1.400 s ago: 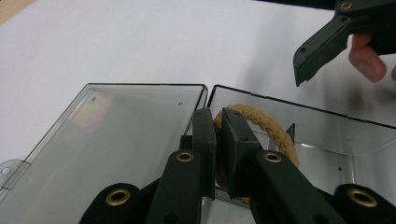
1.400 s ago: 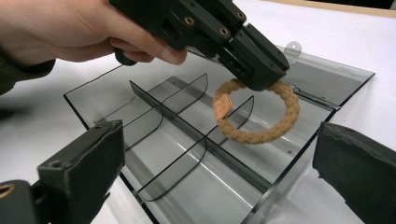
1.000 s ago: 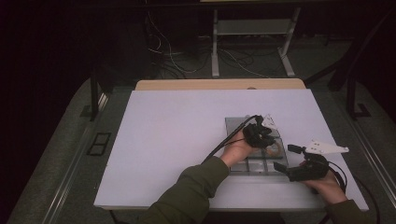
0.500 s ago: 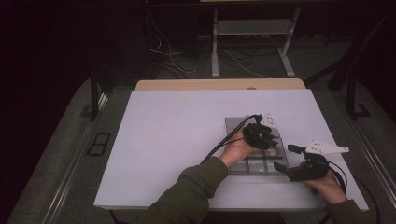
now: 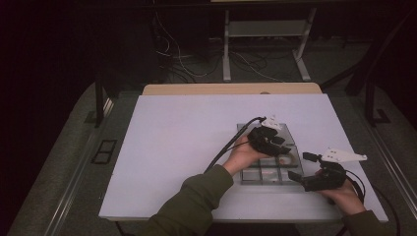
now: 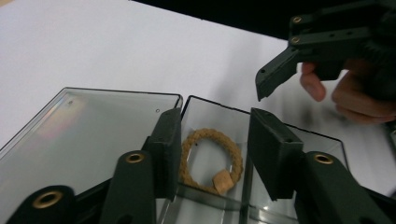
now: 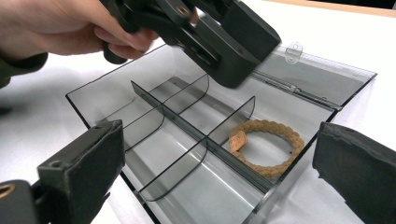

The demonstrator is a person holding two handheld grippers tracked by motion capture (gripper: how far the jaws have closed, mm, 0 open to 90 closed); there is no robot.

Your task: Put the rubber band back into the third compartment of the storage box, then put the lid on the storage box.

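Rope ring [image 7: 267, 146] lies flat in the box [image 7: 187, 116] — both hand-held grippers gape wide.

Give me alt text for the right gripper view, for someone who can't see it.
A clear plastic divided box lies open on a white table, with a braided rope bracelet in one compartment. The left tongs, held in a hand, hover above the box, while the right tongs' own two black jaws stand wide apart in the foreground.
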